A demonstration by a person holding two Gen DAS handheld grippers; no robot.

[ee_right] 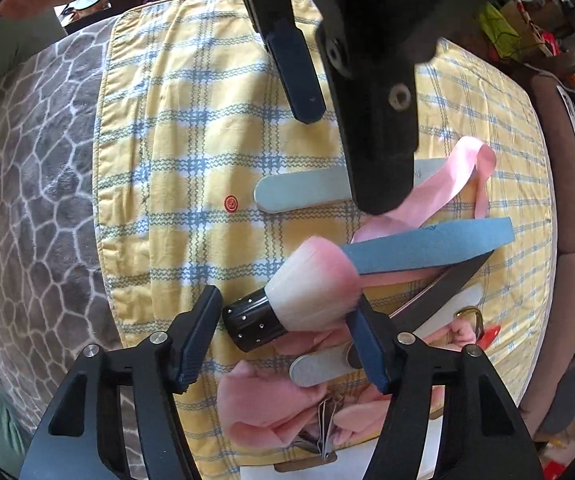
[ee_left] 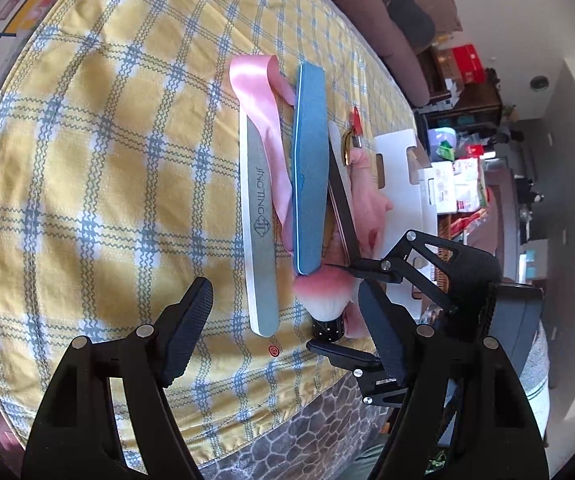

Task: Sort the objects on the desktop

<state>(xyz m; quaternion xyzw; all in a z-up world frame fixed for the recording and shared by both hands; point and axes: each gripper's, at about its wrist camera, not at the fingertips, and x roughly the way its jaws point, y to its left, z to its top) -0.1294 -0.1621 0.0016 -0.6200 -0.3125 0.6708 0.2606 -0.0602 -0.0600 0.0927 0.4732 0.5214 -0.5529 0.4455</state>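
Observation:
On a yellow checked cloth (ee_left: 107,160) lie a silver nail file (ee_left: 259,224), a pink ribbon (ee_left: 271,128), a blue buffer block (ee_left: 309,168), a dark file (ee_left: 343,204) and a pink-tipped brush with a black handle (ee_right: 287,300). My left gripper (ee_left: 287,328) is open above the silver file's near end. My right gripper (ee_right: 287,340) is open, its fingers on either side of the brush, one by the handle, one by the bristles. The brush also shows in the left wrist view (ee_left: 325,300). The left gripper hangs over the cloth in the right wrist view (ee_right: 339,100).
A small red dot sticker (ee_right: 230,203) lies on the cloth. A second pale file (ee_right: 323,364), pink cloth (ee_right: 263,404), a gold clip (ee_left: 349,144) and a red piece (ee_left: 355,117) lie nearby. A white box (ee_left: 403,176) stands at the cloth's edge. A grey patterned blanket (ee_right: 35,200) lies beside it.

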